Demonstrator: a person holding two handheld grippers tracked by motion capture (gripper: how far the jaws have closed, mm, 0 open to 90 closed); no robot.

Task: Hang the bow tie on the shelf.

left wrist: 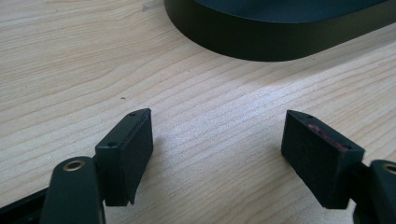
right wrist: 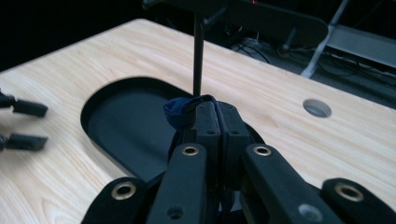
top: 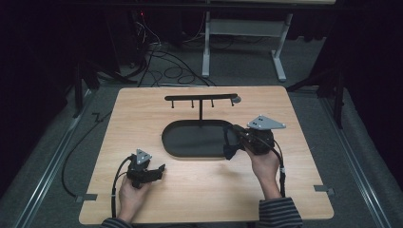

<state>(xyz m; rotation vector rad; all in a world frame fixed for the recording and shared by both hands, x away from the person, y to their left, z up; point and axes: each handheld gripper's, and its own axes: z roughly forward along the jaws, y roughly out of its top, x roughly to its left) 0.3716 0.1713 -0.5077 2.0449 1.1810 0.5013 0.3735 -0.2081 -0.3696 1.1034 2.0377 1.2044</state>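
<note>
A black oval tray [top: 183, 142] lies mid-table, with a thin post [top: 201, 111] rising from its far side to a crossbar with small hooks [top: 199, 97]. My right gripper [top: 235, 136] hovers over the tray's right end, shut on a dark blue fabric item [top: 230, 151] that hangs below the jaws. The right gripper view shows this gripper [right wrist: 218, 112] pinching the blue item [right wrist: 176, 112] just in front of the post [right wrist: 198, 56]. My left gripper [top: 160, 171] rests low on the wood at front left, open and holding nothing [left wrist: 217, 140], with the tray rim [left wrist: 261, 37] ahead of it.
A round grey grommet hole [right wrist: 317, 108] sits in the table right of the rack. The left gripper [right wrist: 25, 125] appears far left in the right gripper view. Behind the table are a desk frame [top: 206, 47] and floor cables [top: 166, 66].
</note>
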